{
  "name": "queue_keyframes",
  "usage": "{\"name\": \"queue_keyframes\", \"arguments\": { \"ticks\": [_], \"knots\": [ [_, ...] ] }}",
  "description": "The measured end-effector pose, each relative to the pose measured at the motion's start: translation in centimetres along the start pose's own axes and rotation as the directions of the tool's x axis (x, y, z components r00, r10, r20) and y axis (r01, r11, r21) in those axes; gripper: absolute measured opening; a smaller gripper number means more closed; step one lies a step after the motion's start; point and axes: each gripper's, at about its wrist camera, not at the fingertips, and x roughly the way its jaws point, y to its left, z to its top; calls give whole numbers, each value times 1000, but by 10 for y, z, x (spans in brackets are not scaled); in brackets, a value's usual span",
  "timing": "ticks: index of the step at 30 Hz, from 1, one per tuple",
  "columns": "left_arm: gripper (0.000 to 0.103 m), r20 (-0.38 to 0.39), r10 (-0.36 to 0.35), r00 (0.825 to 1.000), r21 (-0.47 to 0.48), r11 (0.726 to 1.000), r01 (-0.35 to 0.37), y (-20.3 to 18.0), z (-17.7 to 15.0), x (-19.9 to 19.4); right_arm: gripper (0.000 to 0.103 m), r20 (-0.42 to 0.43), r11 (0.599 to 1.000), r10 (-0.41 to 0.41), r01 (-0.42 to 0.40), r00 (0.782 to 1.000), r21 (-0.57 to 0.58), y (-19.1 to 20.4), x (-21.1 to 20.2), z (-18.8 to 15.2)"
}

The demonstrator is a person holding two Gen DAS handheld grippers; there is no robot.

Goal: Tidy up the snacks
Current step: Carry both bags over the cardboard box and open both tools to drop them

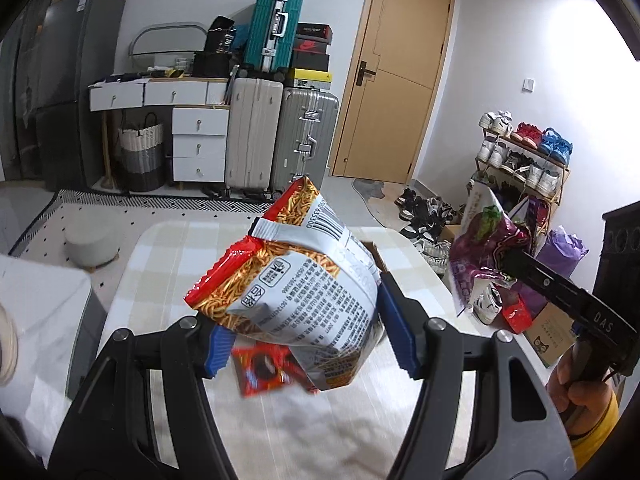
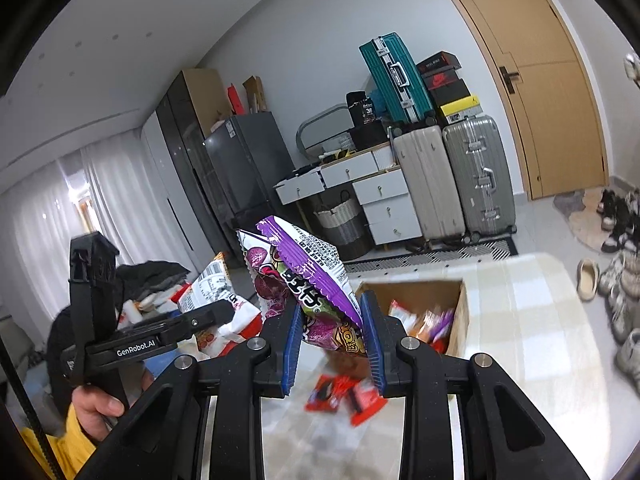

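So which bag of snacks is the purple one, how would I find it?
Find the table with the pale checked cloth and the open cardboard box on it. Just above, the right gripper pinches a shiny purple snack bag between its blue pads. It shows purple sweet-potato pictures, while the left gripper holds a red-and-white noodle snack bag.

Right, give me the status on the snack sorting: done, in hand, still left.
Done: several packets already lie in the cardboard box. In hand: the left gripper is shut on a red-and-white noodle snack bag, the right gripper on a purple snack bag, both lifted off the table. Left: red packets on the table.
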Motion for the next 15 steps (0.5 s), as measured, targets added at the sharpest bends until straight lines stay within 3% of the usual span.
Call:
{"name": "queue_keyframes", "arguments": {
  "ticks": [7, 15],
  "knots": [
    [61, -51, 45, 998, 30, 999, -44, -9, 50, 87, 29, -34, 999, -48, 47, 998, -16, -23, 55, 34],
    [61, -165, 59, 984, 16, 998, -57, -7, 72, 204, 29, -145, 991, -131, 135, 981, 17, -67, 135, 43]
  ]
}}
